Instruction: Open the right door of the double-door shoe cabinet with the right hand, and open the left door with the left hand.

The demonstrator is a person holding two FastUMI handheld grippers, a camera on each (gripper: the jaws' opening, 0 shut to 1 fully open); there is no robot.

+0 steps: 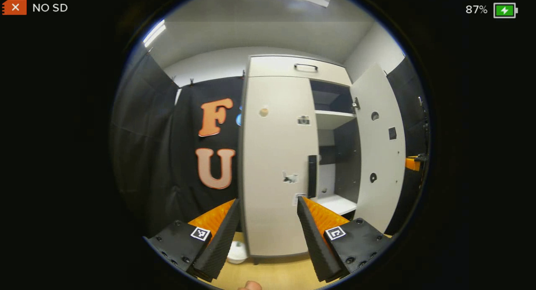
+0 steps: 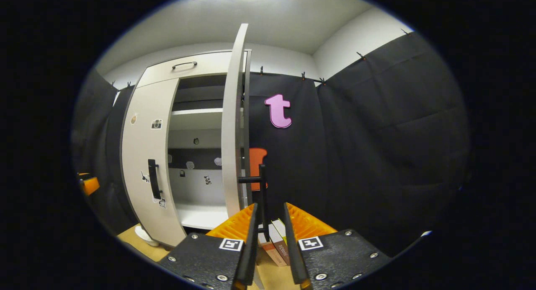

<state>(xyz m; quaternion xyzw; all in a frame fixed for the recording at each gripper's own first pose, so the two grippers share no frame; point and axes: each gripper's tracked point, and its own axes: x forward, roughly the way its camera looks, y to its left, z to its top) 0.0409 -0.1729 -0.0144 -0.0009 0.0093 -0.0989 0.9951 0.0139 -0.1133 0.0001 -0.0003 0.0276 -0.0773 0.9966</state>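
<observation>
Facing the shoe cabinet (image 1: 293, 156), the left gripper (image 1: 268, 235) hangs wide open, its jaws straddling the shut left door (image 1: 276, 164). That door's upright black handle (image 1: 312, 176) stands just above the right-hand finger, so the left gripper is nearer it. Farther right, the right door (image 2: 233, 126) stands swung open, its handle (image 2: 261, 189) between the right gripper's (image 2: 269, 235) narrowed fingers; actual contact is unclear.

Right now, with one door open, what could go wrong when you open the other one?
1. The left gripper has its jaws wide open facing the flat of the closed left door. The left handle sits off toward one finger, so closing could miss it.
2. The right door stands open with the right handle between the right gripper jaws. Books lie just below and might get bumped.
</observation>
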